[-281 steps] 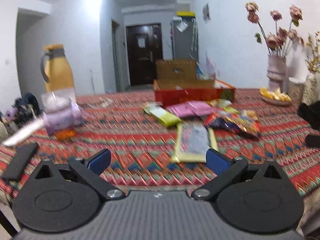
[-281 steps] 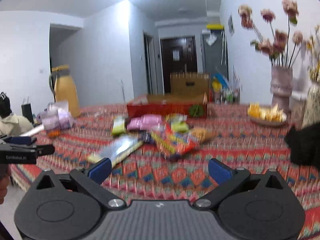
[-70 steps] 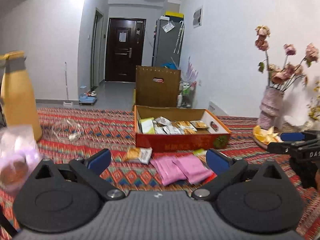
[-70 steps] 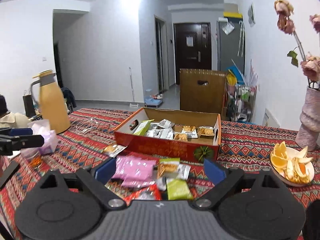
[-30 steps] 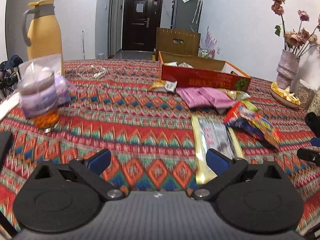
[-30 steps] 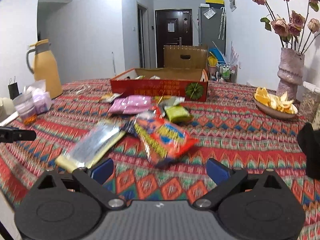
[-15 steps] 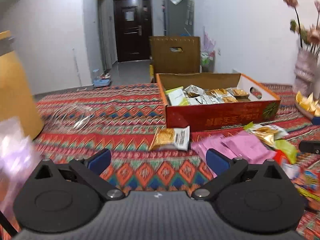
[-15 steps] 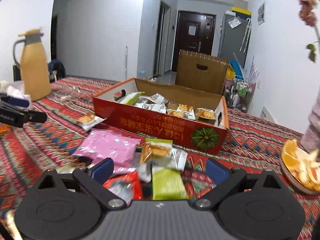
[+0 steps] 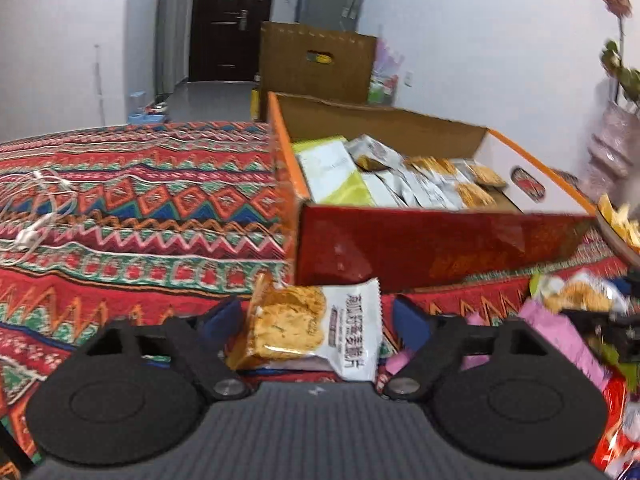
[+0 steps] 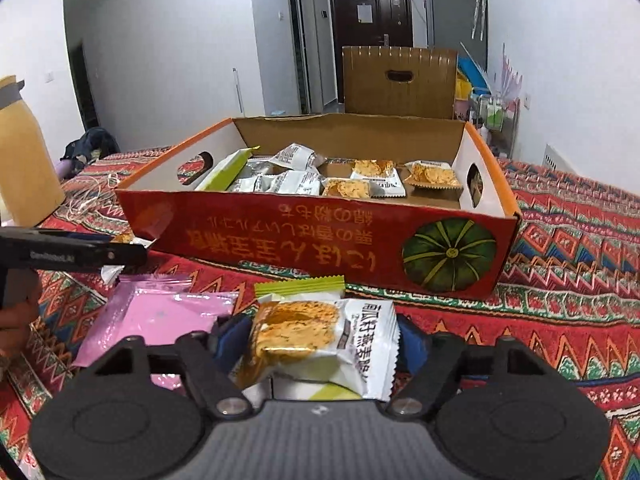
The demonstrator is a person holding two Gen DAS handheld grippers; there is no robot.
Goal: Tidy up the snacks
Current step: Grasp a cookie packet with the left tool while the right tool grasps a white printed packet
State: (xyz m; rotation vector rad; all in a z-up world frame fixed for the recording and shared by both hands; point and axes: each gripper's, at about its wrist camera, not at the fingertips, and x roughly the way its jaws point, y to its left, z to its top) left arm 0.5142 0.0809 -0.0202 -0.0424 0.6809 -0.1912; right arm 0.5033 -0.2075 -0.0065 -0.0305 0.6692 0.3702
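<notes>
Each hand-held gripper is spread wide around a snack pack, not squeezing yet. The left hand-held gripper (image 9: 316, 316) has a cracker pack (image 9: 308, 330) between its fingers; the right hand-held gripper (image 10: 316, 340) has another cracker pack (image 10: 320, 344). Just ahead sits the red box (image 10: 320, 236). The shiny wrappers may slip, or the wrapper under it may come up too.

Both tongs look alike. The left tongs (image 9: 316, 320) have a matte black body with a grey ribbed plate at the centre, two round black discs with raised rings, triangular cut-outs, and a silver screw at each arm's pivot. Blue pads line the fingertips (image 9: 408, 322). The right tongs (image 10: 316, 340) show the same build. The left tongs' side carries small white lettering, and bare skin shows at the left hand (image 10: 16, 316).
</notes>
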